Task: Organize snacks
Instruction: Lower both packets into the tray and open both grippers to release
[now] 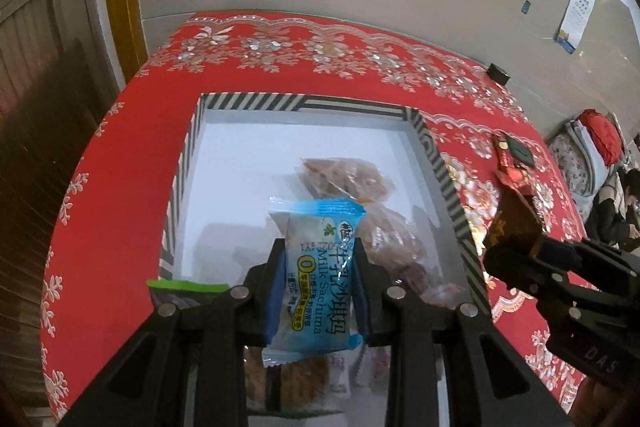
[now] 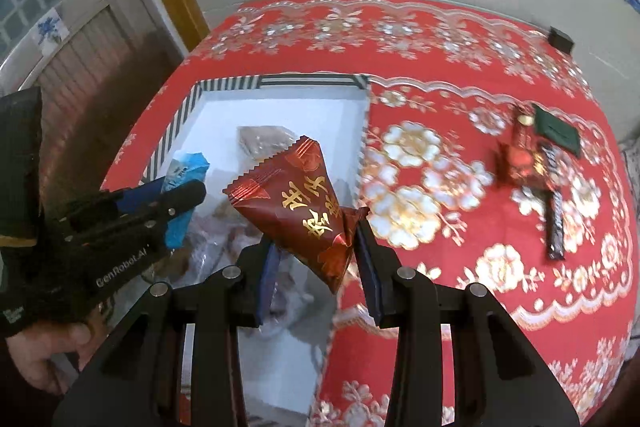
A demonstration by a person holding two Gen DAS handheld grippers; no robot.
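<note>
The surface (image 2: 460, 39) under its red flowered cloth carries a striped-rim box (image 1: 312, 105) with a white floor, and the sorting looks partly done: several clear-wrapped snacks (image 1: 344, 177) already lie in the box's near right part, while its far and left floor is bare, leaving plenty of room. Both grippers hover over the box, each loaded. The left gripper (image 1: 318, 291) is clamped on a blue sachima packet (image 1: 316, 267); the right gripper (image 2: 320, 259) pinches a red triangular packet (image 2: 296, 203) by its lower corner. Still left out on the cloth, well apart from the box: a red candy (image 2: 520, 163), a dark bar (image 2: 554, 211) and a green packet (image 2: 558, 131).
</note>
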